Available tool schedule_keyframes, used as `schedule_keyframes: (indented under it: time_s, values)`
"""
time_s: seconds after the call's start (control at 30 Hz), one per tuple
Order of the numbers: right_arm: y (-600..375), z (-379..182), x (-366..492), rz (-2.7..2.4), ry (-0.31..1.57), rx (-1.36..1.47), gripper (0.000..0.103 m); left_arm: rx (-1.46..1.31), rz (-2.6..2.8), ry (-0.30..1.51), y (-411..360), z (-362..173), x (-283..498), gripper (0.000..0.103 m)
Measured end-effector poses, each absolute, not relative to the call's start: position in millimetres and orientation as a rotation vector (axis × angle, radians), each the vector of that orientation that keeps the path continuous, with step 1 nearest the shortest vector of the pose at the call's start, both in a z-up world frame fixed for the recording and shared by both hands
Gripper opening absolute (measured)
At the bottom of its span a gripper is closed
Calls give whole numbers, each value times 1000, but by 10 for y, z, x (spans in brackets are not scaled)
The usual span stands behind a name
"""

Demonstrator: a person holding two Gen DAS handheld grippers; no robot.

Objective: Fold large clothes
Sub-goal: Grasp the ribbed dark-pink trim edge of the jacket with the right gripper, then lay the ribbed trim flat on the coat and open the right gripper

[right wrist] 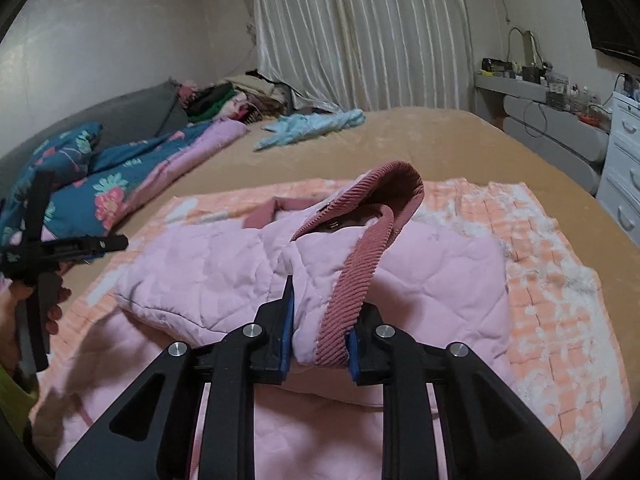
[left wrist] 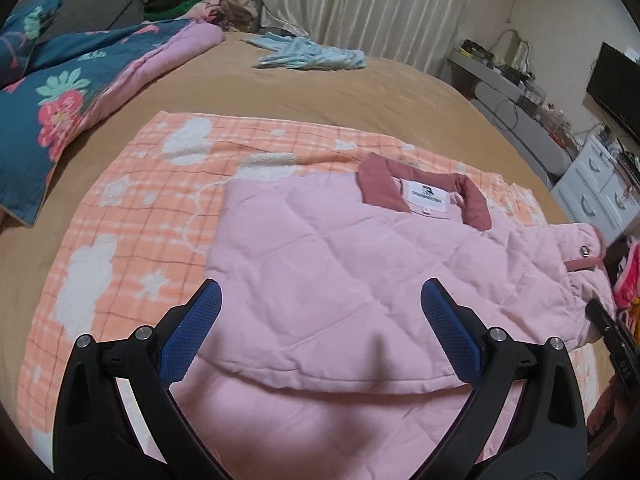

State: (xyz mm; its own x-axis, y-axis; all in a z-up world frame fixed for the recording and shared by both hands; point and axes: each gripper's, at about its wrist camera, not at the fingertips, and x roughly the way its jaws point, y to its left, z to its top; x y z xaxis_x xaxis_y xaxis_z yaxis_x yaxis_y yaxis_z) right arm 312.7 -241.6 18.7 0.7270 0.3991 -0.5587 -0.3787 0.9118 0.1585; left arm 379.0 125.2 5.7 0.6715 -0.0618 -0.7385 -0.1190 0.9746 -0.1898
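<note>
- Right gripper (right wrist: 320, 320) is clamped tight on the pink quilted jacket (right wrist: 224, 264), pinching a fold with its ribbed dusty-rose trim (right wrist: 352, 280).
- Left gripper (left wrist: 320, 320) hangs spread wide above the jacket, nothing between its blue pads (left wrist: 192, 332).
- Jacket lies on the orange checked blanket (left wrist: 132, 208) on the bed (left wrist: 340, 92).

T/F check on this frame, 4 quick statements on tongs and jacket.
1. The right tongs are clamped on the pink quilted jacket at its corduroy trim. True.
2. The left tongs grip the jacket collar. False: they stand open above the jacket body, holding nothing.
3. The jacket lies on an orange checked blanket. True.
4. The light blue garment lies on top of the jacket. False: it lies apart, far up the bed near the curtain.
</note>
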Motion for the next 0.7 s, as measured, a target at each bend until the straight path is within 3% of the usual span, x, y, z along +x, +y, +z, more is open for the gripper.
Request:
schedule_keyframes:
  time_s: [0.5,0.7]
  values:
    - [-2457,-253,3357,350,784,111,23,-197,-66,955,689,-331,4075,93]
    - [-2488,-255,3375,330,801,116,37,-169,-46,993,672,-511,4097,93]
